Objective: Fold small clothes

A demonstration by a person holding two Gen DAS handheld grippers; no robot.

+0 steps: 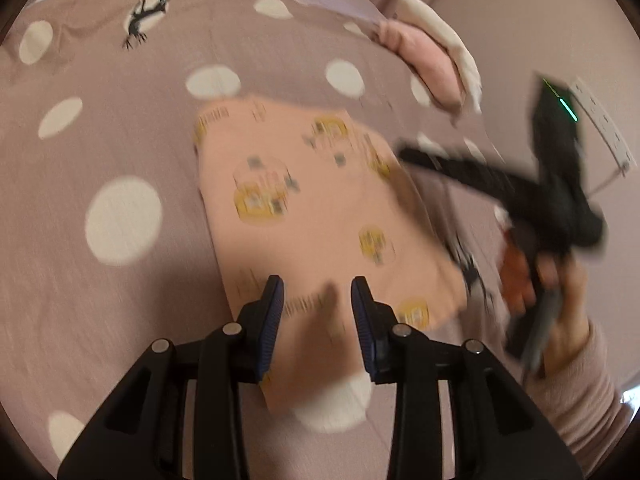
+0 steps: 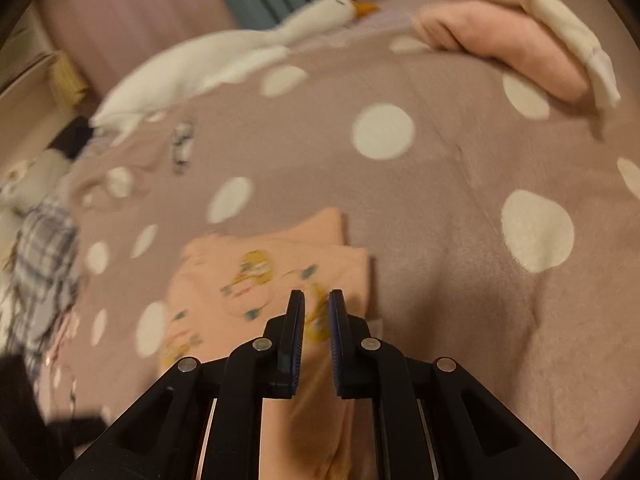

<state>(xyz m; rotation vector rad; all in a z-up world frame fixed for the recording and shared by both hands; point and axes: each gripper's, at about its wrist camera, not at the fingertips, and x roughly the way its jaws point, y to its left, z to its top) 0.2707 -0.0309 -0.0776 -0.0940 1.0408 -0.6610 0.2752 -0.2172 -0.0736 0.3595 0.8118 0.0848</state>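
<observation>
A small peach garment (image 1: 312, 216) with yellow prints lies folded flat on the mauve polka-dot bedspread (image 1: 120, 128). My left gripper (image 1: 318, 292) hovers over its near edge with the jaws apart and nothing between them. My right gripper (image 1: 416, 158) shows in the left wrist view at the garment's right edge, blurred. In the right wrist view the garment (image 2: 264, 276) lies below my right gripper (image 2: 317, 300), whose jaws stand a small gap apart with no cloth clamped between them.
A pile of folded pink and cream clothes (image 1: 432, 60) lies at the far right of the bed. A white goose plush (image 2: 224, 56) lies along the far side. A plaid cloth (image 2: 44, 248) sits at the left edge. A white power strip (image 1: 604, 124) is at the right.
</observation>
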